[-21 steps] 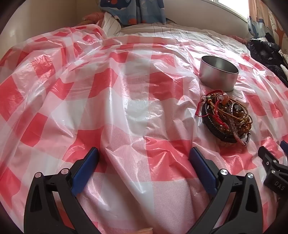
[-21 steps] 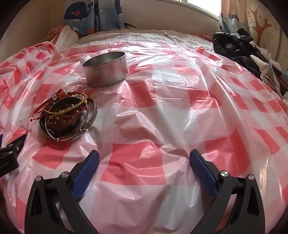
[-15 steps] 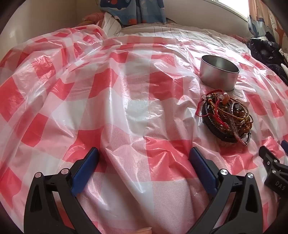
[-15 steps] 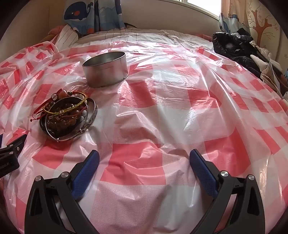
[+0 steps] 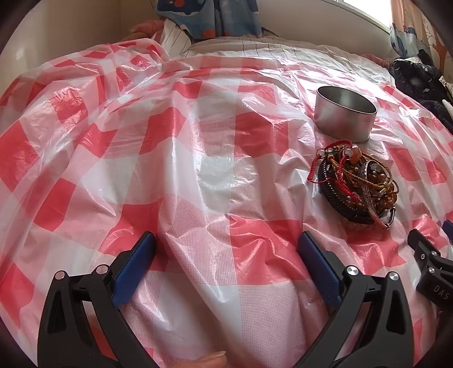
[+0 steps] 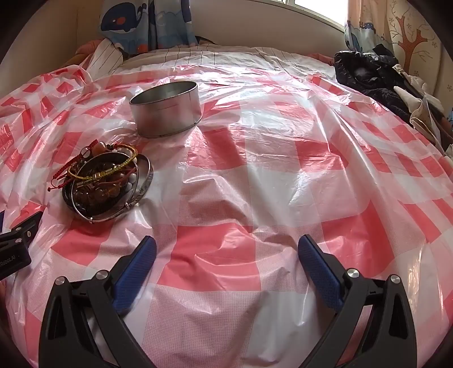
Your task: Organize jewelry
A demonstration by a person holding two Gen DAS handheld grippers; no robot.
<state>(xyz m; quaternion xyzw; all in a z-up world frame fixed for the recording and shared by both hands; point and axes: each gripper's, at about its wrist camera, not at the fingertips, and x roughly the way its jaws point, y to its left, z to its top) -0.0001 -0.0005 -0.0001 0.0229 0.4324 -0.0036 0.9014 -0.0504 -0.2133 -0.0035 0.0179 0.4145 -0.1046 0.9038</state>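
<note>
A tangled pile of bracelets [image 5: 355,185] [image 6: 106,181], beads, red cords and metal bangles, lies on a red-and-white checked plastic sheet. Just behind it stands a round metal tin [image 5: 346,116] [image 6: 167,109], open at the top, with nothing visible inside. My left gripper [image 5: 226,249] stands open over bare sheet, to the left of the pile. My right gripper [image 6: 226,252] is open too, to the right of the pile, with nothing between its fingers. Each gripper's black frame shows at the other view's edge, the right one [image 5: 430,266] and the left one [image 6: 17,243].
The checked sheet [image 6: 283,169] covers a bed and is wrinkled. Dark clothes [image 6: 373,76] lie heaped at the far right edge. A whale-print curtain [image 6: 147,22] and a striped pillow are at the back. A fingertip [image 5: 211,361] shows at the bottom.
</note>
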